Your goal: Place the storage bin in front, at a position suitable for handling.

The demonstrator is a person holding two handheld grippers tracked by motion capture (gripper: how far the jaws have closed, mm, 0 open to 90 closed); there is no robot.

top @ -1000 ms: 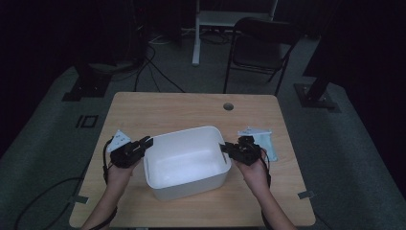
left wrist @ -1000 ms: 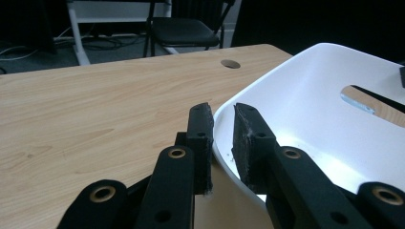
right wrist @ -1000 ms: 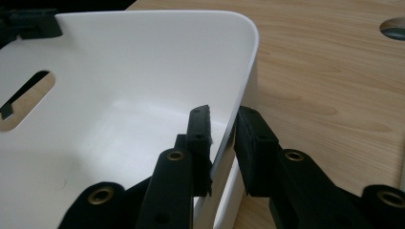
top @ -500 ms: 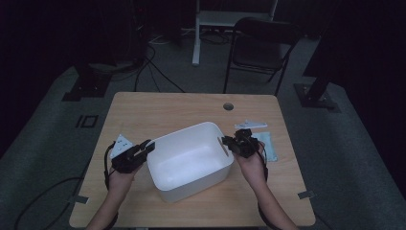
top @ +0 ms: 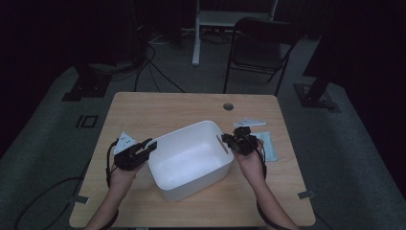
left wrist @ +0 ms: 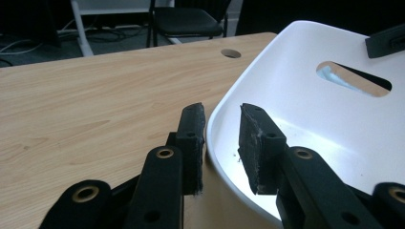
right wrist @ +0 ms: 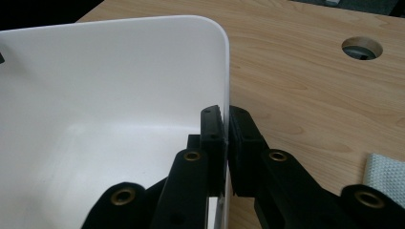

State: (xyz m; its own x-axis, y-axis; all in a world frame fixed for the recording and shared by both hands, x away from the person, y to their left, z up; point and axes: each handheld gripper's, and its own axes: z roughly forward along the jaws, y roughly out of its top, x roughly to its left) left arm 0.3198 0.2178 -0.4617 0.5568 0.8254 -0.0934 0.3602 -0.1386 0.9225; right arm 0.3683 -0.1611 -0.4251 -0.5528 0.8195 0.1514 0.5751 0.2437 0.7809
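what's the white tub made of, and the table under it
White tub: likely moulded plastic, smooth and slightly glossy, with a thin rounded rim and a cut-out handle slot. Table: wood-look top, probably laminate, with printed-looking grain and a matte finish.

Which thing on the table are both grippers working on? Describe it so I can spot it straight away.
Look at the wooden table, near its middle. There sits a white plastic tub, empty, with rounded corners and a slot handle in its wall. It is the biggest thing there, between the left gripper and the right gripper, unlike the flat packets beside it.
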